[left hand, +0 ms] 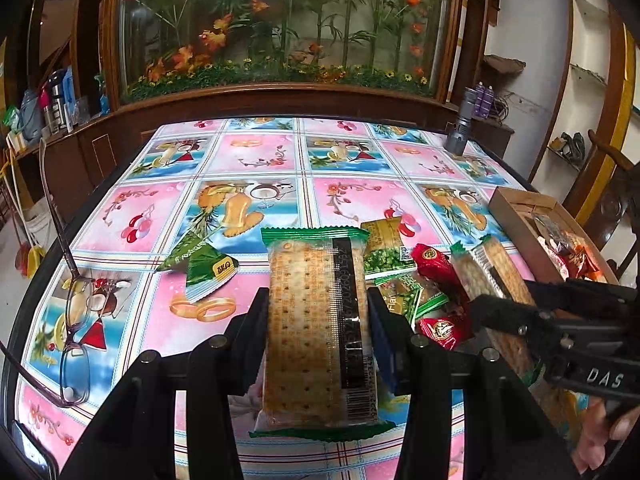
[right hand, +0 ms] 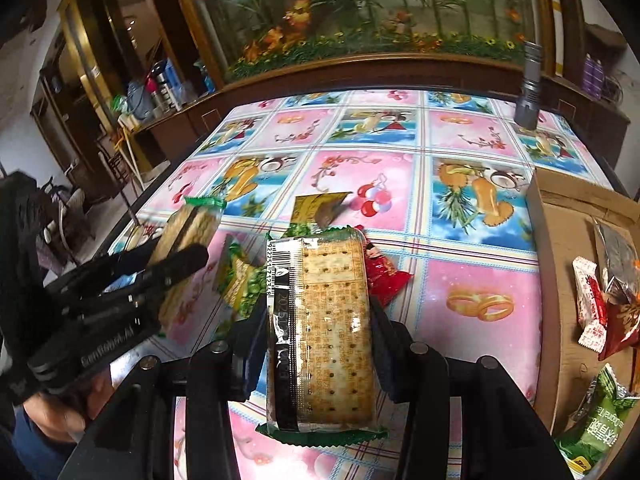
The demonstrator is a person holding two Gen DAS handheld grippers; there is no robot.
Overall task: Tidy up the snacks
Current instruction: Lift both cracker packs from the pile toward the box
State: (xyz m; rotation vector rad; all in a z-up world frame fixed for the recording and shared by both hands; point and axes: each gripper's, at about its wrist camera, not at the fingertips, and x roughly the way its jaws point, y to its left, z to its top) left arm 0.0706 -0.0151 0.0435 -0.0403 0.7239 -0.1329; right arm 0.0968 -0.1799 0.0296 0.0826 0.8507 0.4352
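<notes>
Since each tool grips a cracker pack only by its long sides, I worry one could slip or crack on the way to the box (right hand: 560, 216), far right on the surface (left hand: 248, 152). Left tool (left hand: 318, 312) is closed on its pack (left hand: 316, 320); right tool (right hand: 320, 320) clamps the other (right hand: 328, 328), above the loose snacks (left hand: 404, 276).

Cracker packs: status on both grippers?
Left gripper shut on cracker pack. Right gripper shut on second cracker pack. Cardboard box at right, path unobstructed.
</notes>
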